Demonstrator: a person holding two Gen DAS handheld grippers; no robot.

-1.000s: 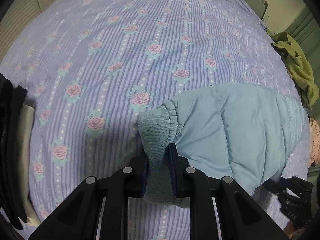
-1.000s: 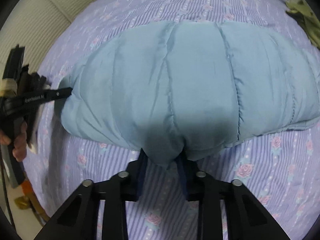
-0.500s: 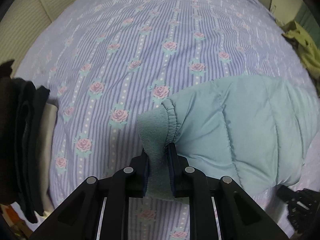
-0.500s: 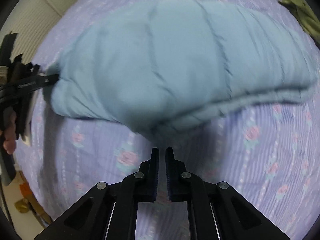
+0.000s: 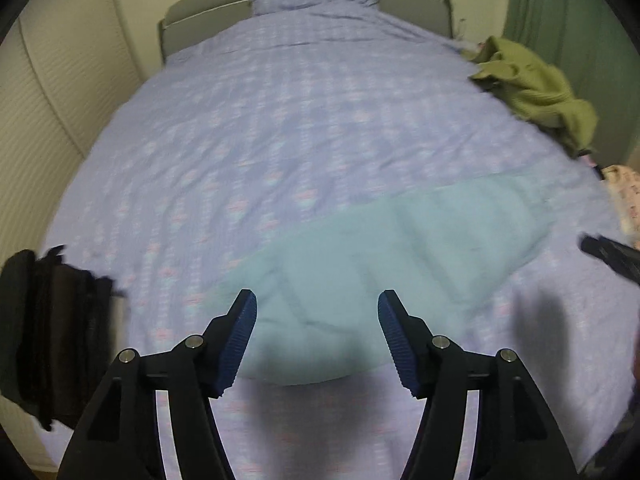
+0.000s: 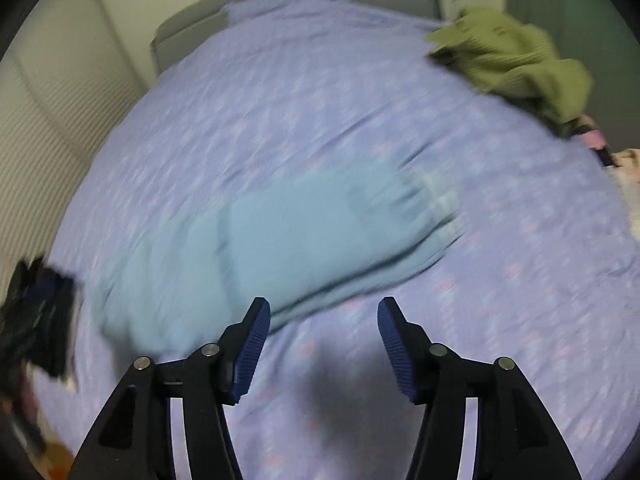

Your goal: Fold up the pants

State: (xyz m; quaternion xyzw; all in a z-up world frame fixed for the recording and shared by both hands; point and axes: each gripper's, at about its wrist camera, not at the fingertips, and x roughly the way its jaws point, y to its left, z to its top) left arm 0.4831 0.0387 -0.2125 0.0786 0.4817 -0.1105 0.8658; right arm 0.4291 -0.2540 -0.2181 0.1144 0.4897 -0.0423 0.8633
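Left gripper [image 5: 317,305] jaws spread wide, empty; right gripper [image 6: 324,312] likewise.

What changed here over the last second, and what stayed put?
Both hand-held grippers let go: the left one, earlier clamped on the cuff, and the right one now stand open, pulled back above the bed. The light blue pants lie released. The green garment and dark pile stayed.

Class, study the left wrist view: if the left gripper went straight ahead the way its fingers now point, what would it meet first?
Most likely the light blue padded pants lying on the bed, straight ahead of the open left gripper. Blur leaves depth uncertain.
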